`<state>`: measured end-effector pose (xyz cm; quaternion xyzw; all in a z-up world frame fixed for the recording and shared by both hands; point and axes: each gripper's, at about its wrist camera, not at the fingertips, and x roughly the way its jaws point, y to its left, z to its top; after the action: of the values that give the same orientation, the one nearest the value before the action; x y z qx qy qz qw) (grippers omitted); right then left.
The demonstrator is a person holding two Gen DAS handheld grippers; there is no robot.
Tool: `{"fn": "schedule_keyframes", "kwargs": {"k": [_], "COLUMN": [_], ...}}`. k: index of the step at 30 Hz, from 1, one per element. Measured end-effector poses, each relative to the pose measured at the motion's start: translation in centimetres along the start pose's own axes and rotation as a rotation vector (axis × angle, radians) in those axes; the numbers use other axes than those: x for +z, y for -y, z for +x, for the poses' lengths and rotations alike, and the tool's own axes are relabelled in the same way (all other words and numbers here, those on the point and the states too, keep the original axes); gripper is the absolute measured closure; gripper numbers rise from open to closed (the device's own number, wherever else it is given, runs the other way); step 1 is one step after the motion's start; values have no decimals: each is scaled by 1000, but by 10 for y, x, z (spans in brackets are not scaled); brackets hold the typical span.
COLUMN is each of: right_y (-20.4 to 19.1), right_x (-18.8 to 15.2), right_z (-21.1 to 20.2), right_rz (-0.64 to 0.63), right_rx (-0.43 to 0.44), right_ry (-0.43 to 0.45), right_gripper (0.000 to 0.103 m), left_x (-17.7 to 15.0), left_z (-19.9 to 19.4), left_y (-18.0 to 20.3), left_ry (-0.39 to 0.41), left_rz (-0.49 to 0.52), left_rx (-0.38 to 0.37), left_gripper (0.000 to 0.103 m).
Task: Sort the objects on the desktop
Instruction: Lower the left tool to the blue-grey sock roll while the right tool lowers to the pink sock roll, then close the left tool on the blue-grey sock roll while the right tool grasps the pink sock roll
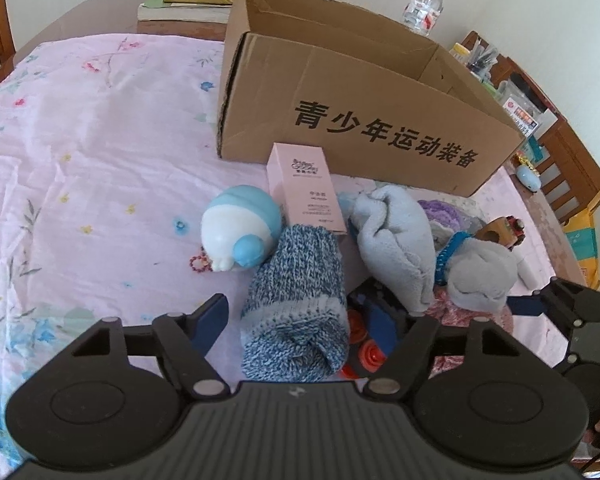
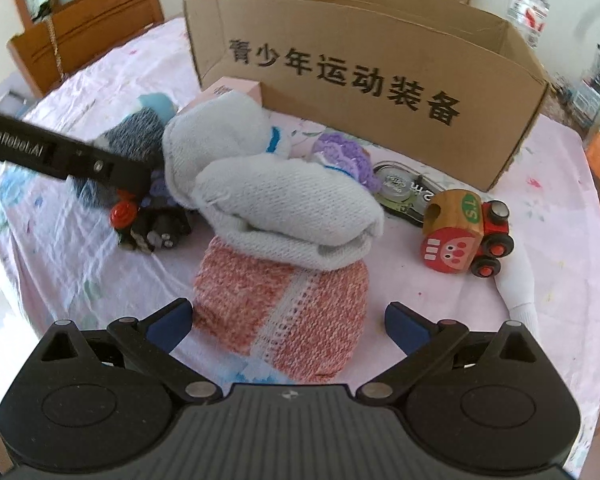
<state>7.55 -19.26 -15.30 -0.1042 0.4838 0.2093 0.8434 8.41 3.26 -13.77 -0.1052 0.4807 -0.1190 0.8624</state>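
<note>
Left gripper (image 1: 304,320) straddles blue sock (image 1: 296,308), pads not yet pressing. Right gripper (image 2: 288,320) released around pink sock (image 2: 280,304), ready to grasp. Both socks lie near box (image 2: 380,80).

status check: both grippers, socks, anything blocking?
Left gripper astride blue sock, not clamped. Right gripper open around pink sock. Grey sock lies on pink.

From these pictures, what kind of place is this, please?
Probably a room in a home, at a dining table. A pink flowered cloth covers the table, wooden chairs stand around it, and rolled socks and a toy train lie before a cardboard box.
</note>
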Motion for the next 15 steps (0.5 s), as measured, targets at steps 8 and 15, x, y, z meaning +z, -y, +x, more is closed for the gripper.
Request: {"fn": "schedule_keyframes", "kwargs": {"k": [8, 15], "right_y": [1, 9], "right_x": [3, 6], "right_z": [-5, -8], "right_rz": [16, 64], "right_rx": [7, 26], "right_ry": [13, 25], "right_gripper": [0, 0], "left_x": [-2, 0], "left_z": [-12, -12], "left_y": [-2, -2], "left_ry": [6, 3], "left_rz": [15, 25], "left_rx": [13, 18], "left_gripper": [45, 45]}}
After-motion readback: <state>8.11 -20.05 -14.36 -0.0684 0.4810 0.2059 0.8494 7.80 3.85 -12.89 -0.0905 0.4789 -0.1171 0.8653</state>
